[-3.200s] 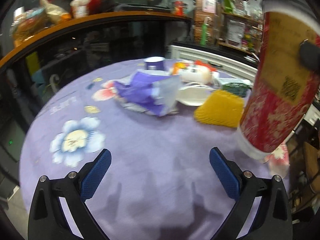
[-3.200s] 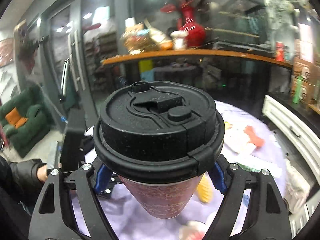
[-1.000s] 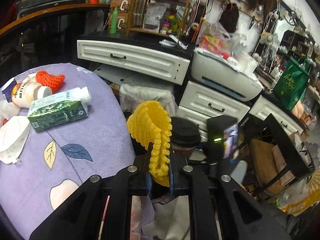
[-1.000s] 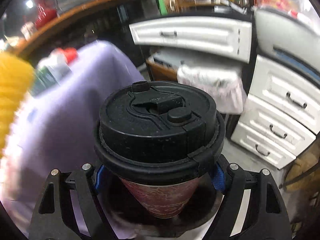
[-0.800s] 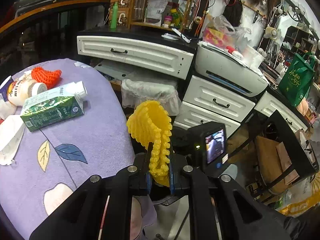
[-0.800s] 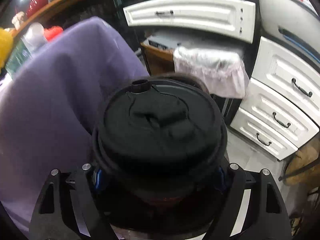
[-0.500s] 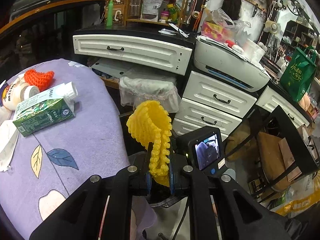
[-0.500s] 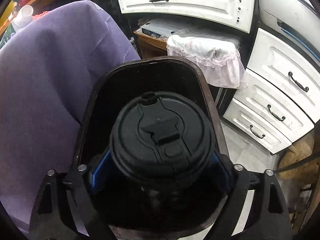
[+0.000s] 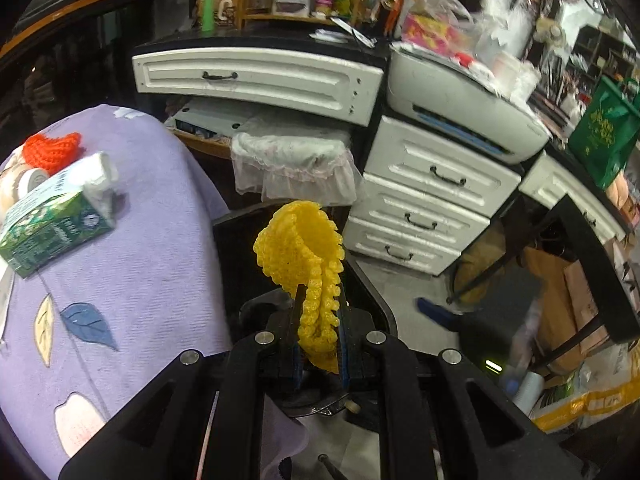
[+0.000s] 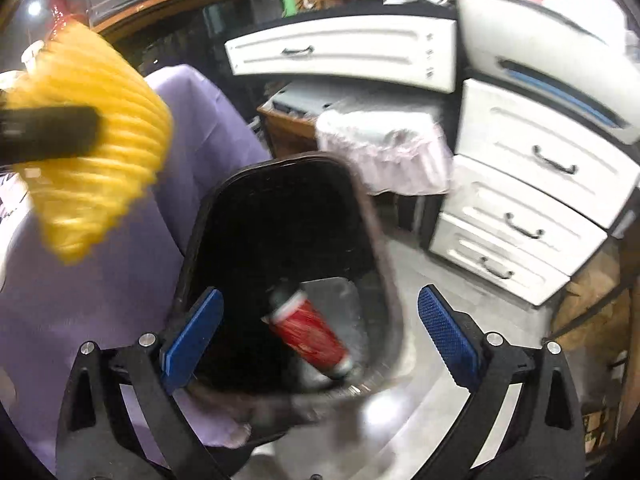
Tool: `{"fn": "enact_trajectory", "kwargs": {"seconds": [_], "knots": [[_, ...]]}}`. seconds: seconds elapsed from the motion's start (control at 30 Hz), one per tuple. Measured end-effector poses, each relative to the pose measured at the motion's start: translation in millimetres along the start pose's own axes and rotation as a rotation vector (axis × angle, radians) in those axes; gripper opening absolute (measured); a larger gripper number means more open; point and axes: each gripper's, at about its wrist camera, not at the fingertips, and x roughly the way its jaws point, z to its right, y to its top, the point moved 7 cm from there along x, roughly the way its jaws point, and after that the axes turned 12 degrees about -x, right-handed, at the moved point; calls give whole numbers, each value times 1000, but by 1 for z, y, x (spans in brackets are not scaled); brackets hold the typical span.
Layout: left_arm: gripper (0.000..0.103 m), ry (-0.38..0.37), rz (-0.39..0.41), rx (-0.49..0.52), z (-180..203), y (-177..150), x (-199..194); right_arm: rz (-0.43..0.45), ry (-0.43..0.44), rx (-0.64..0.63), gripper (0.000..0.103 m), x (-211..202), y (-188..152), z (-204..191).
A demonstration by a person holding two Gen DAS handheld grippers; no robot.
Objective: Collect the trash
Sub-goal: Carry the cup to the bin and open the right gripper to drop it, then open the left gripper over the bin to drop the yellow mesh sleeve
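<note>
- Two claws in play: left claw (image 9: 319, 334) pinched tight on the lower end of the yellow net (image 9: 304, 248); right claw (image 10: 318, 334) spread wide, holding nothing.
- Net hangs in the air just off the worktop (image 9: 132, 264) right edge, above the black bin (image 10: 280, 216), which stands on the floor against that edge.
- Net long axis runs roughly along the left claw's fingers, away from the camera; flared open mouth points up and away toward the drawers (image 9: 424, 204), narrow crushed end sits between the pads.
- Cup (image 10: 308, 332) lies on its side at the bin bottom, long axis diagonal, dark lid end toward the bin's far wall, base toward its near right wall.
- Risk: net is light and springy, so on release it may cling to a pad or spring sideways; the wide mouth could catch the bin rim and land on the floor or worktop cloth.
- Risk: the left wrist view hides most of the bin opening behind the net and claw, so whether the net is centred over it is hard to judge; opening too near the worktop edge would miss.
- Risk: right claw sits low over the bin's near rim; a swing could knock the bin.
- Carton (image 9: 52, 220) and red net (image 9: 52, 152) remain near the worktop's far right edge, well apart from the bin; not yet collected.
</note>
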Motion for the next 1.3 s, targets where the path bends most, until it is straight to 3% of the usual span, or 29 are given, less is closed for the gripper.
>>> {"fn": "enact_trajectory", "kwargs": {"seconds": [0.13,0.43,0.5,0.57,0.6,0.73,1.0,1.3], "knots": [[13,21,-40,24,8,-8,20,11,-71,25,96,-30,-24,21],[15,72,-110,75,14,-23,51,40,-119,82,96,-67,-53,44],[21,73,-115,76,14,-24,52,44,-120,88,96,-72,-54,47],[56,73,-107,75,13,-23,49,43,-121,90,96,-75,-55,47],[64,66,-87,77,14,-21,44,44,-121,89,96,-76,-55,47],[81,40,-34,114,23,-18,24,50,-128,79,96,-81,-51,45],[88,-56,41,174,43,-22,-17,79,-133,84,96,-95,-42,42],[95,-151,124,167,40,-30,-70,132,-87,56,96,-116,-24,25]]}}
